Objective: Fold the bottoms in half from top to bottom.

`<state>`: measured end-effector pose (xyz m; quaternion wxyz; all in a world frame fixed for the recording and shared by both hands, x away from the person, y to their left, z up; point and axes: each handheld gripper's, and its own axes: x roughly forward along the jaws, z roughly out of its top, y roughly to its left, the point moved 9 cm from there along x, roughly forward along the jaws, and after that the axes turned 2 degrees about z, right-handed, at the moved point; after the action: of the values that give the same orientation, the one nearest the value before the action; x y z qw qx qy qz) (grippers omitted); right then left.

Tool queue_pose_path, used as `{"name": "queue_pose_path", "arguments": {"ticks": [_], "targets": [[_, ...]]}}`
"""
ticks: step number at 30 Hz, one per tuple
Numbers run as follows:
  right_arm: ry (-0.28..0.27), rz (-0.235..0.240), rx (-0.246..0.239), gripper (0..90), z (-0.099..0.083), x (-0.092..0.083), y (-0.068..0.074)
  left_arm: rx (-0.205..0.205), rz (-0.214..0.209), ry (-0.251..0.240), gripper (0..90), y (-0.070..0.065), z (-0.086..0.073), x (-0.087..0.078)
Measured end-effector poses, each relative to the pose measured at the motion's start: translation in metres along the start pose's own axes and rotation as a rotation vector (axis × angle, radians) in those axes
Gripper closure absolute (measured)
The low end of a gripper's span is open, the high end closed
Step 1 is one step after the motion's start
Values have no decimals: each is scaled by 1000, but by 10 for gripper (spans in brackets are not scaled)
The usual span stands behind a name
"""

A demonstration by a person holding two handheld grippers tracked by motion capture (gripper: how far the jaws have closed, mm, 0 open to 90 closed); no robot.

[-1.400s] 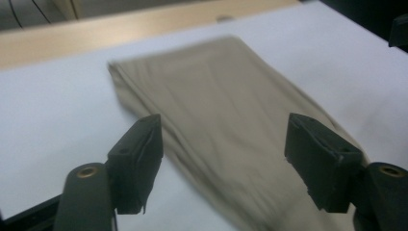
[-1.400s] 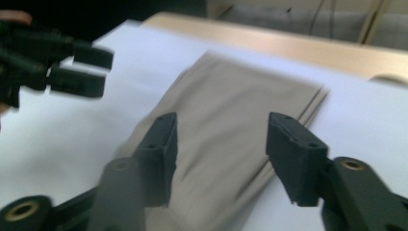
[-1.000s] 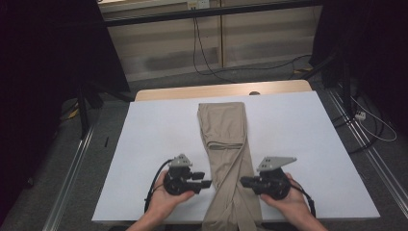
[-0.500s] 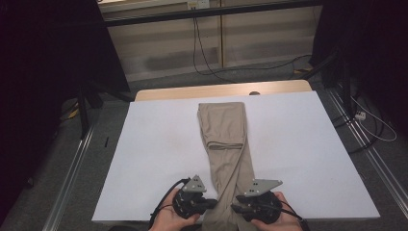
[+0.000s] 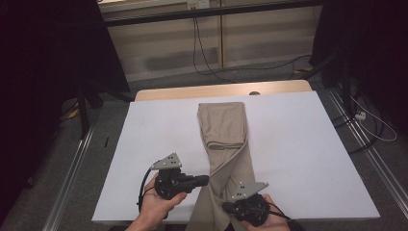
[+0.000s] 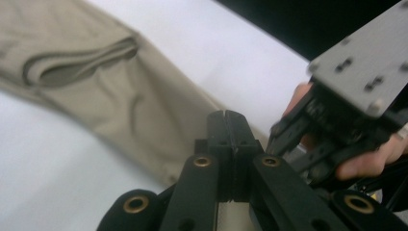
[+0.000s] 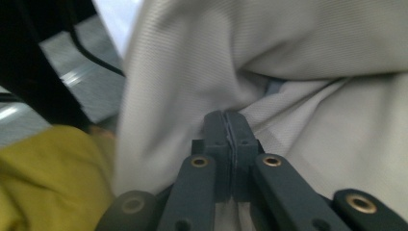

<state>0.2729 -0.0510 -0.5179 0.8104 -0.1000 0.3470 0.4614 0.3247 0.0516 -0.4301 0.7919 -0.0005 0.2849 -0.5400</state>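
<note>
Here are the khaki trousers [image 5: 225, 144], a soft, finely woven cloth laid lengthwise down the middle of the white table cover [image 5: 308, 154], the far part folded flat into a neat rectangle with a rounded fold edge, the near part narrowing and bunching as it runs to the table's near edge and out of the bottom of the high view. In the left gripper view the same cloth [image 6: 110, 91] shows a rolled hem and shallow creases, smooth and matte. The left gripper [image 5: 204, 180], black and boxy with a grey three-cornered plate on top, sits at the cloth's left edge, its jaws clenched tight together – a thin seam is all that parts them, and whether any fabric is pinched there is hard to make out, since the tips sit in front of the cloth. The right gripper [image 5: 231, 208] is down at the near edge, half cut off by the frame; in its own view the jaws have just been closing and are pressed together, buried in pale folds of fabric [image 7: 308, 72], apparently nipping a pleat – the picture is blurred there. A yellow sleeve [image 7: 48, 178] fills the lower left of that view. Beyond the cover, a strip of wooden tabletop [image 5: 221, 90] shows.
</note>
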Motion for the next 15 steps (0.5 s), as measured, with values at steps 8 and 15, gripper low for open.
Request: {"name": "queue_pose_path", "arguments": {"ticks": [8,15], "targets": [[0,72,44,760,2,11,11,11,-51,31,900,-17,-5,15],[-81,-53,103,643,-9,-42,-17,29,-102,133,900,-37,-29,43]]}}
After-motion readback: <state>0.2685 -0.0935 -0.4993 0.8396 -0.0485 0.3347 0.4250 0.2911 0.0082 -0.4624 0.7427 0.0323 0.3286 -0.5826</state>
